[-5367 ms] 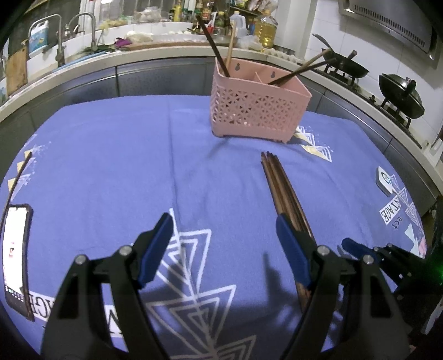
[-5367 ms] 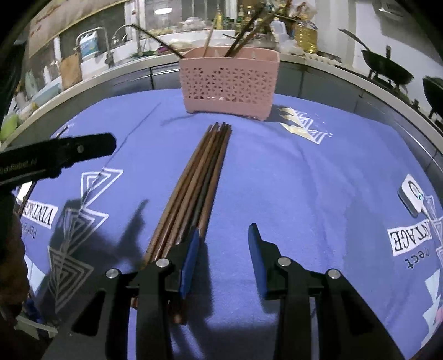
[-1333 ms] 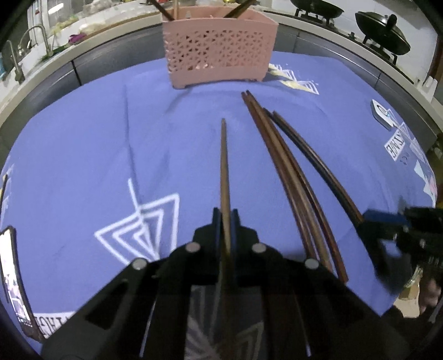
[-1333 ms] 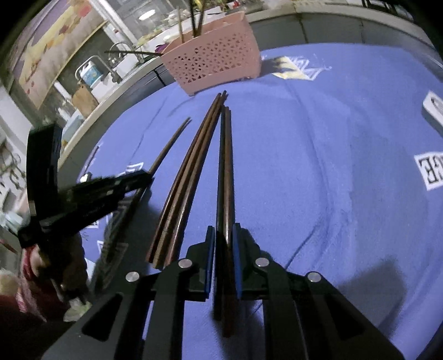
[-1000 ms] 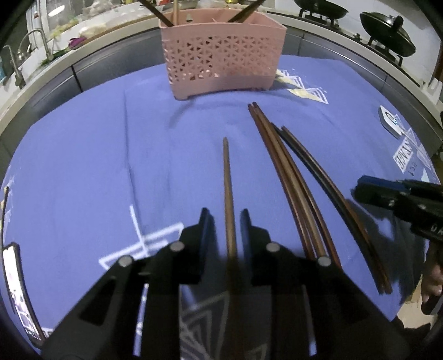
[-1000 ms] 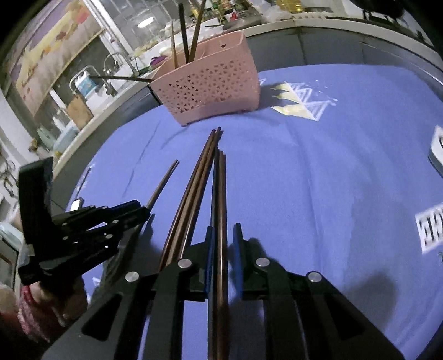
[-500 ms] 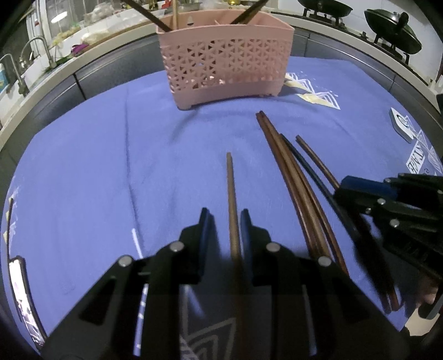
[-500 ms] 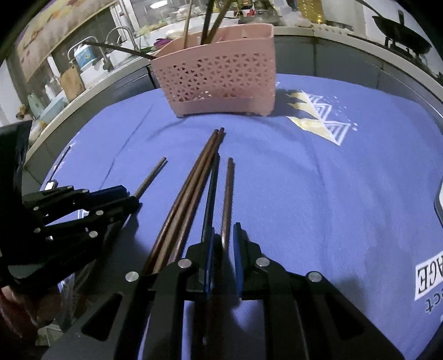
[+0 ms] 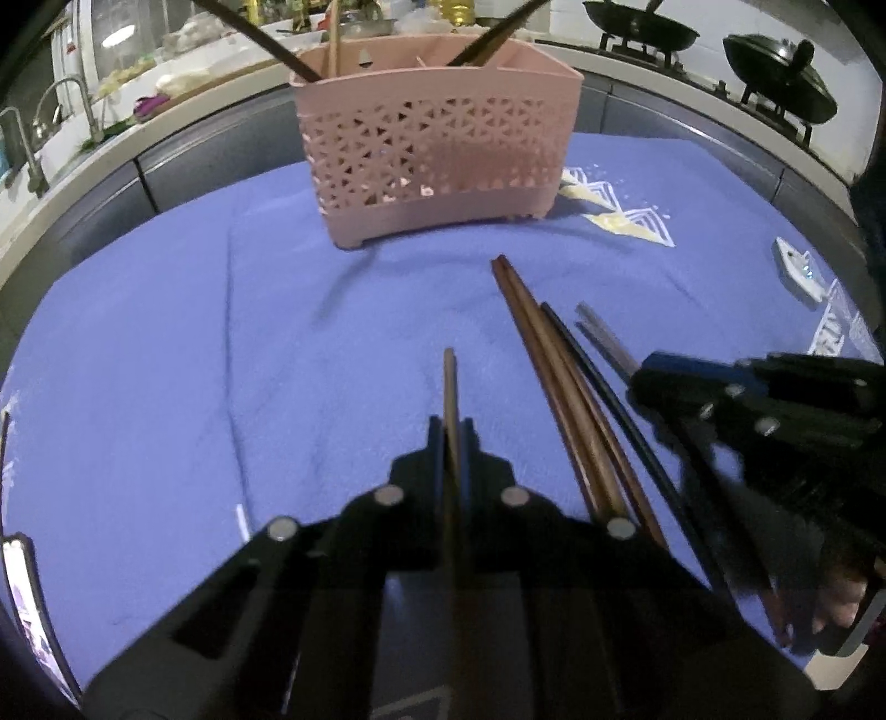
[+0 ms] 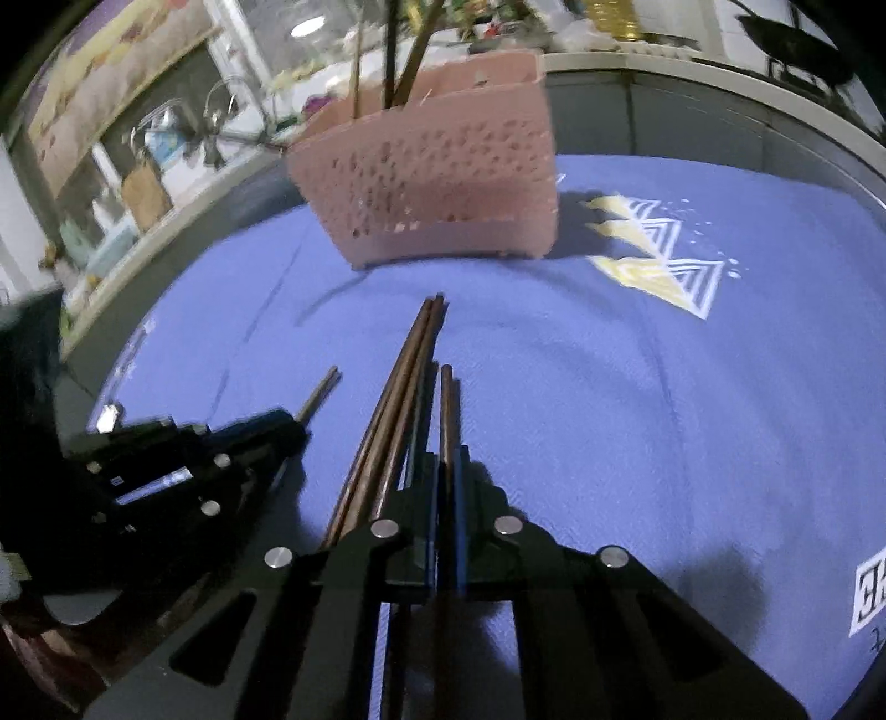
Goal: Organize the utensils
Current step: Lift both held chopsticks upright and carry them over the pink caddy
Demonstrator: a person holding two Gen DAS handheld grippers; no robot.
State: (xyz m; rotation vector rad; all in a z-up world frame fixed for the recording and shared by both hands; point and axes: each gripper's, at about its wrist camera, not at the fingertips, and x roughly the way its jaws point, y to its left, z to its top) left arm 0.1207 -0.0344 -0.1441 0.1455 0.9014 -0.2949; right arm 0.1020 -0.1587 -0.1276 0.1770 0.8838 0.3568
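While both claws sit low over the tabletop [image 9: 166, 343], its blue cloth [image 10: 637, 387] fills most of each view, printed with white and yellow triangles [image 10: 659, 260] and some lettering at the right edge. Nearest in the left wrist view, the left claw [image 9: 451, 437] is clenched on a single brown chopstick [image 9: 449, 382], which runs straight ahead between the pads with its tip aimed at the pink basket [image 9: 437, 149]. In the right wrist view the right claw [image 10: 446, 471] is likewise clenched on a brown chopstick [image 10: 446, 410], its long axis also running away toward the basket.

Between the two claws a loose bundle of chopsticks [image 9: 545, 365] lies flat on the cloth, lengthwise toward the basket, tips just short of it.

Only the left view shows a phone [image 9: 25, 603] at the near left edge of the cloth, a small white object [image 9: 797, 268] far right, and two black woks [image 9: 775, 83] on burners along the back counter. Only the right view shows the left claw from the side, with its chopstick tip poking out ahead, and bottles and boxes on the counter at the left.

Farthest, the basket stands upright near the cloth's back edge with several chopsticks [image 9: 260, 39] leaning out of it; beyond it are a sink tap [image 9: 72, 105] and a cluttered kitchen counter.
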